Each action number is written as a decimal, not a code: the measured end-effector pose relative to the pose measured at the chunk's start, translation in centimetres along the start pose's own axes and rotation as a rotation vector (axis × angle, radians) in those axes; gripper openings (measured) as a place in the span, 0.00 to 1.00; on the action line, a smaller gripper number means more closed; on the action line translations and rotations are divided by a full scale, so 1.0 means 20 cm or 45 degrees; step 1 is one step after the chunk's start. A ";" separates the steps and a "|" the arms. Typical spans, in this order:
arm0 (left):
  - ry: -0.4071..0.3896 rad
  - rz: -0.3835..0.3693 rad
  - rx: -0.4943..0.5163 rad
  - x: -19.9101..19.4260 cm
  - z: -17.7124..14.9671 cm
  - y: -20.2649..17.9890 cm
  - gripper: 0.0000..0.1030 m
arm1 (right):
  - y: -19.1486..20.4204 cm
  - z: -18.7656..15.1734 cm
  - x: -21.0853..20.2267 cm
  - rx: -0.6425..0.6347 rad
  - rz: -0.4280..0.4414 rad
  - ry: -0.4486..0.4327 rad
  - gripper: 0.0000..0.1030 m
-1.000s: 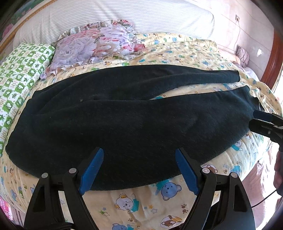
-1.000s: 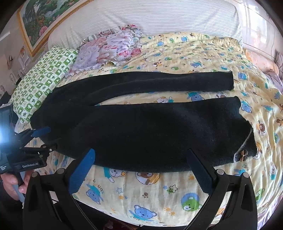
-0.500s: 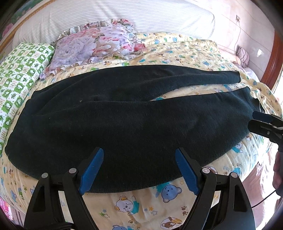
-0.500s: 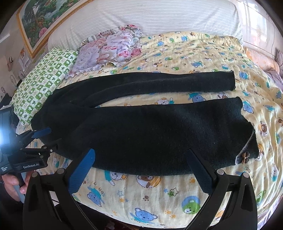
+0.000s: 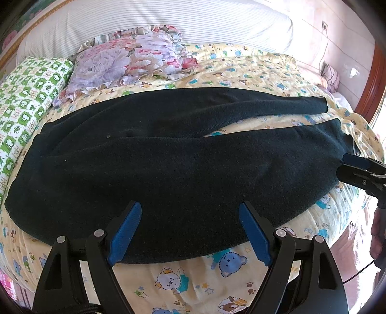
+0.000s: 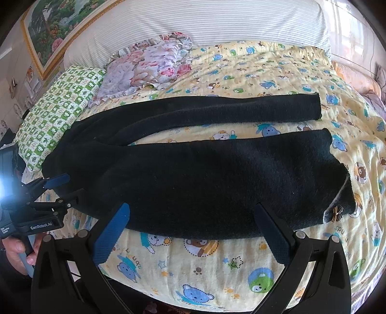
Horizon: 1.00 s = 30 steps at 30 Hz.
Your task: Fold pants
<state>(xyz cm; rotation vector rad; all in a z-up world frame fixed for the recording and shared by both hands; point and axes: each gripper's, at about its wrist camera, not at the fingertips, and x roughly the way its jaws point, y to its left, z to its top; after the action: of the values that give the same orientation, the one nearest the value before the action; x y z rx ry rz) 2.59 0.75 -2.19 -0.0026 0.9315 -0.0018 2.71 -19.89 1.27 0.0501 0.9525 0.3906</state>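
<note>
Dark pants point(image 5: 183, 169) lie flat across the bed, waistband at the left, two legs running right with a gap between them. In the right wrist view the pants point(image 6: 217, 178) show a small bow at the near leg's right end. My left gripper point(image 5: 190, 229) is open, its blue pads over the pants' near edge. It also shows in the right wrist view point(image 6: 55, 190) at the left, open, by the waist end. My right gripper point(image 6: 193, 227) is open at the near leg's front edge. It shows in the left wrist view point(image 5: 354, 169) at the leg's right end.
The bed has a yellow cartoon-bear sheet point(image 5: 217, 277). A floral pillow point(image 5: 125, 58) and a green checked pillow point(image 5: 26, 89) lie behind the pants at the left. A striped headboard point(image 6: 193, 21) stands at the back. A framed picture point(image 6: 53, 26) hangs at the upper left.
Both grippers have moved forward a little toward the pants' near edge. The pants have not moved. Both stay open.
</note>
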 end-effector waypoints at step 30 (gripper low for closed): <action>-0.006 -0.195 0.169 0.14 0.44 0.07 0.81 | -0.24 0.18 -0.05 0.117 0.064 -0.048 1.00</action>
<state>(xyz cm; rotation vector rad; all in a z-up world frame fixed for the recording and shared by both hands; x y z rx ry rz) 11.27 2.19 0.85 0.0495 0.9233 -0.2053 6.54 -24.24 3.20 0.1646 0.9333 0.3912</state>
